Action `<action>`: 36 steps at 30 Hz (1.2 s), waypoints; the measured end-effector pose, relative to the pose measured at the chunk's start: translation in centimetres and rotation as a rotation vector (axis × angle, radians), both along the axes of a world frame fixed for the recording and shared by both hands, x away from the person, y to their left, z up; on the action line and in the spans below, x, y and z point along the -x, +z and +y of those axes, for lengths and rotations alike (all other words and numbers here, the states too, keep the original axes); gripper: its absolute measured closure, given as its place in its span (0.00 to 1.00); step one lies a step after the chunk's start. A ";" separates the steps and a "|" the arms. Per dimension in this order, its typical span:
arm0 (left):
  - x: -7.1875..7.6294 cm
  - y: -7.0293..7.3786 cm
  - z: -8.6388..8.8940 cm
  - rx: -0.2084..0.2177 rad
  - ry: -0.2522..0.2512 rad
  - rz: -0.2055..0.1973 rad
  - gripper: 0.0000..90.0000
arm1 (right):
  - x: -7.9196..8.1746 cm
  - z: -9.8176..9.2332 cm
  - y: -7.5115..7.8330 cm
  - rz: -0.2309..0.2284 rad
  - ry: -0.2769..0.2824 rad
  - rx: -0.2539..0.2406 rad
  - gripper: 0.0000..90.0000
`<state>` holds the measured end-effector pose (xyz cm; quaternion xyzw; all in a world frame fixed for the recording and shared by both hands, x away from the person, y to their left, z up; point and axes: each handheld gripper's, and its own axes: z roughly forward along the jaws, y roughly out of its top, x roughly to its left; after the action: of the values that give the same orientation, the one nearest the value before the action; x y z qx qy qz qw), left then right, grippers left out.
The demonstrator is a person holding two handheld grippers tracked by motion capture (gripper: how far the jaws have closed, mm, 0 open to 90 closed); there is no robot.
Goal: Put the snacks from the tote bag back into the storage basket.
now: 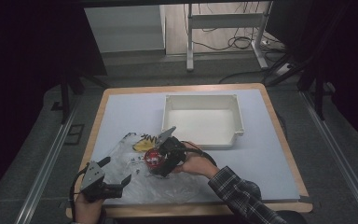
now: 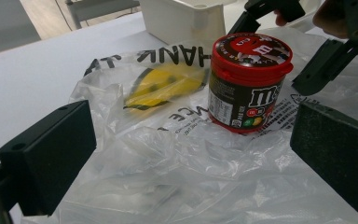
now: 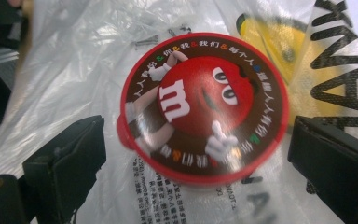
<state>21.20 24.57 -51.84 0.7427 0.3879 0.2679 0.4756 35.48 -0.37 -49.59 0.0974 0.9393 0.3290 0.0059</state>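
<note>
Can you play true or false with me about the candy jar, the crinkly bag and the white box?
1. The candy jar stands upright on the clear plastic bag. True.
2. The jar's lid is blue. False: the lid is red with a red candy character on it.
3. The right gripper has its jaws open on either side of the jar, not pressing it. True.
4. The jar sits inside the white bin. False: it is on the bag in front of the bin.
5. The left gripper is squeezing the jar. False: its jaws are open and the jar stands beyond them.
</note>
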 end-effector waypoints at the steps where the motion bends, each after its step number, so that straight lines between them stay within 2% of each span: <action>1: 0.0 0.0 0.0 0.000 0.000 0.000 0.00 | 0.0 0.2 -0.1 -0.005 0.002 0.009 0.05; 3: 0.0 0.0 0.0 -0.001 -0.001 0.001 0.00 | 0.0 0.9 -0.4 -0.029 0.011 0.048 0.05; 9: 0.0 0.0 0.0 -0.003 -0.003 0.002 0.00 | -0.1 2.0 -0.8 -0.065 0.044 0.095 0.11; 14: 0.0 0.0 0.0 -0.005 -0.004 0.002 0.00 | -0.3 2.4 -1.0 -0.078 0.068 0.129 0.15; 19: 0.0 0.0 -0.1 -0.007 -0.005 0.003 0.00 | -0.3 2.7 -1.1 -0.074 0.076 0.131 0.28; 22: 0.0 0.0 -0.1 -0.009 -0.006 0.004 0.00 | -0.1 2.7 -1.0 -0.084 0.069 0.135 0.28; 25: 0.0 0.0 -0.1 -0.010 -0.006 0.004 0.00 | -0.1 2.5 -0.9 -0.053 0.064 0.115 0.29; 36: 0.0 0.0 -0.1 -0.014 -0.005 0.003 0.00 | 0.3 1.9 1.0 -0.038 0.073 0.104 0.29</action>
<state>21.20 24.51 -51.85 0.7474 0.3849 0.2684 0.4704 35.14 1.56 -48.59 0.0564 0.9577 0.2816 0.0168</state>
